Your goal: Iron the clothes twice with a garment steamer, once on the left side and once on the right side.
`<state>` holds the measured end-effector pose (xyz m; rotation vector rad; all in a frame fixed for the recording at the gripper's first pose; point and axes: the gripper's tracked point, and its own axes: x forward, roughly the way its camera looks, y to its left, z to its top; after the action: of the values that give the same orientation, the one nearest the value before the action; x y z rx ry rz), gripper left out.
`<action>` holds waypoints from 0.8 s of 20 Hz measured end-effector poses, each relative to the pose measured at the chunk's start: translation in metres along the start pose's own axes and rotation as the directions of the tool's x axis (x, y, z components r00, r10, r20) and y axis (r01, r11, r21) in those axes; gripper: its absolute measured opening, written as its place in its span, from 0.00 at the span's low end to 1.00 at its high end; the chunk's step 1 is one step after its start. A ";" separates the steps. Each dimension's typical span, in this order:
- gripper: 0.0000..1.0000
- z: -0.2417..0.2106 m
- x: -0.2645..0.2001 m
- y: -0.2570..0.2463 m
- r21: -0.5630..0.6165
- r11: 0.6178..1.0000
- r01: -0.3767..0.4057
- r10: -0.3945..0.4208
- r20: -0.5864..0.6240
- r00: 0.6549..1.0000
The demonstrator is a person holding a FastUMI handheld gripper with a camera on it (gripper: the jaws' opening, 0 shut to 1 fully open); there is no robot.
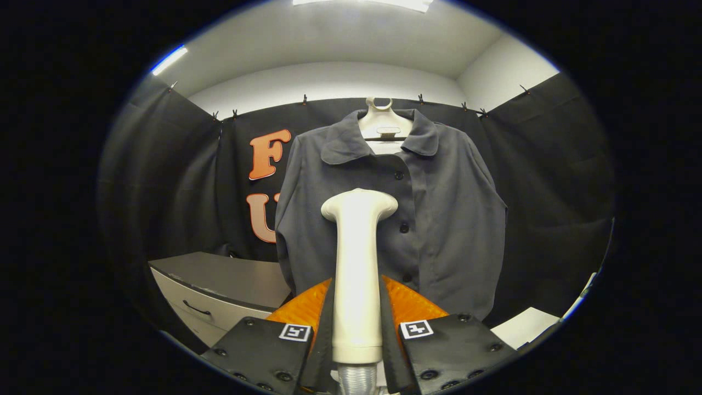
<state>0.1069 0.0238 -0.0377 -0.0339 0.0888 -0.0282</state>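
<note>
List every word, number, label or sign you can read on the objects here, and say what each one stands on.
None can be read as text.
Square black-and-white markers on the gripper fingers: patterns, not words.
White plastic garment steamer, clamped between the fingers: no visible print.
Dark grey buttoned shirt: no label visible.

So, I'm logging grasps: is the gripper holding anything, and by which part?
The garment steamer, clamped by its upright handle between the gripper jaws, head pointing at the shirt.
</note>
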 end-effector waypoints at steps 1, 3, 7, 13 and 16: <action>0.45 -0.005 -0.001 -0.001 0.003 1.000 0.002 -0.002 -0.007 1.000; 0.45 -0.015 -0.002 -0.002 0.001 1.000 0.006 -0.006 -0.016 1.000; 0.45 -0.039 -0.006 -0.003 -0.009 1.000 0.018 -0.019 -0.042 0.999; 0.45 -0.084 -0.014 -0.005 -0.005 1.000 0.025 -0.025 -0.108 0.994; 0.45 -0.104 -0.020 -0.008 -0.005 1.000 0.028 -0.028 -0.145 0.989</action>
<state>0.0780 0.0134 -0.1392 -0.0359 0.2343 -0.0585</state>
